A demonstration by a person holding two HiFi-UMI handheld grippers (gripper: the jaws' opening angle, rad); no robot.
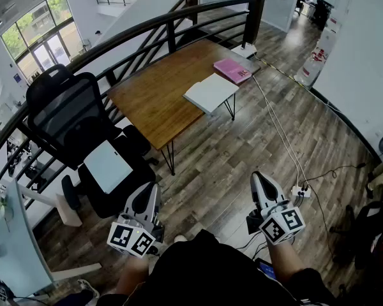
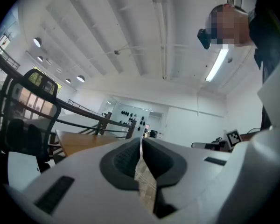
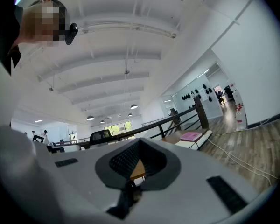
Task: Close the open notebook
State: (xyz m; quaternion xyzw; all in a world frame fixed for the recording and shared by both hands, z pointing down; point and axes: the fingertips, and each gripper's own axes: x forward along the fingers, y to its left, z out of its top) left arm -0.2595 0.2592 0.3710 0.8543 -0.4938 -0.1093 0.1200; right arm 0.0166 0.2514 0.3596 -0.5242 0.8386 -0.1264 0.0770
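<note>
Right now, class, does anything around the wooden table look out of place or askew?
Yes. The white notebook lies turned against the wooden table's edge, and one corner seems to overhang it. A white cable trails loose across the floor to a power strip. Nothing looks spilled or damaged.

Bright, even daylight comes through the tall windows [image 1: 35, 43], helped by a ceiling strip light [image 2: 218, 64]; shadows are soft. Every view bulges fisheye-style with dark corners, and the near foreground blurs in both gripper views

pink book [image 1: 232, 71], white notebook [image 1: 210, 92] — brown table [image 1: 154, 101]
</note>
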